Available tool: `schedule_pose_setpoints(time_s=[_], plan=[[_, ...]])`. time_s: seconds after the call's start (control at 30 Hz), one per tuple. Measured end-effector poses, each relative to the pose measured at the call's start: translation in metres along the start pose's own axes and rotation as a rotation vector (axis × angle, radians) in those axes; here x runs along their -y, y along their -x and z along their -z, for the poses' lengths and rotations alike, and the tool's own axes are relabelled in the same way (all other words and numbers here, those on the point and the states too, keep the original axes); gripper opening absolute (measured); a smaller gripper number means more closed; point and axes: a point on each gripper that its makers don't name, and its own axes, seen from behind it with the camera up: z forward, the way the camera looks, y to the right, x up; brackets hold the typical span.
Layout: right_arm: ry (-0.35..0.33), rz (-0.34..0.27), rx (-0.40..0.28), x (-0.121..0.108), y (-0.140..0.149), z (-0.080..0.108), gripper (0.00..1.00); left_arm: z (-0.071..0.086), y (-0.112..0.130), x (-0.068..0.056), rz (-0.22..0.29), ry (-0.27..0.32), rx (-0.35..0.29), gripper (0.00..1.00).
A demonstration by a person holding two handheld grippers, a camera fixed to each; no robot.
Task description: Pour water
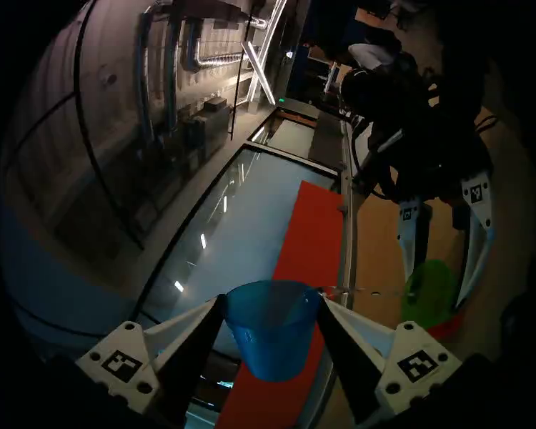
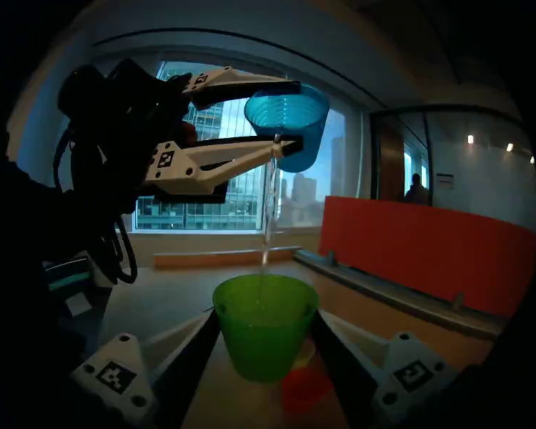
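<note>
Lower centre of the right gripper view, the right gripper [image 2: 264, 318] pinches an upright, translucent green cup [image 2: 264, 343]. At upper centre, the left gripper [image 2: 296, 116] clamps a blue plastic cup [image 2: 286, 114] tipped sideways, and a thin water stream [image 2: 268, 214] drops into the green cup. Beyond is a window [image 2: 218, 207].

Orange partition [image 2: 425, 243] and window [image 2: 196, 214] wall the table [image 2: 161, 300]; blue cup [image 2: 287, 125] overhead.
</note>
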Motion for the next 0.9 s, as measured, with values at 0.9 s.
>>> schedule_pose_setpoints(time_s=[0.9], plan=[[0.000,0.004,-0.006,-0.003,-0.001,0.001,0.88,0.001,-0.008,0.010,-0.097,-0.010,-0.013,0.89]])
